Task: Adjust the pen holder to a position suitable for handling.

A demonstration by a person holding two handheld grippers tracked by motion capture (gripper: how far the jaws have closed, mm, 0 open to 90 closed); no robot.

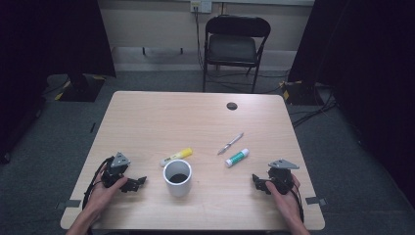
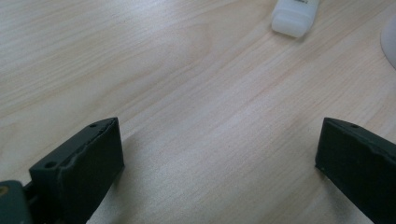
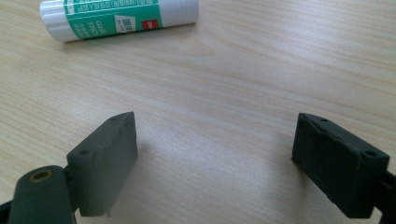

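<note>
The pale wooden worktop point(image 1: 147, 122) fills mid-frame. Just below centre stands a white cylindrical cup point(image 1: 177, 177), likely awaiting the yellow highlighter point(image 1: 176, 156), green-labelled glue stick point(image 1: 237, 157) and slim silver pen point(image 1: 230, 143) above it. Left gripper point(image 1: 133, 184) and right gripper point(image 1: 260, 182) rest at lower corners, fingers wide apart, empty.

From my left claw's camera, the white marker cap point(image 2: 295, 17) is cut off by the top edge, and the cup point(image 2: 390, 42) is just a pale sliver at the right edge. My right claw's camera clips the glue stick point(image 3: 119, 17) along the top, its small print too blurred to read. From above, the pen point(image 1: 230, 143) is too small to make out, and my forearms run off the bottom.
</note>
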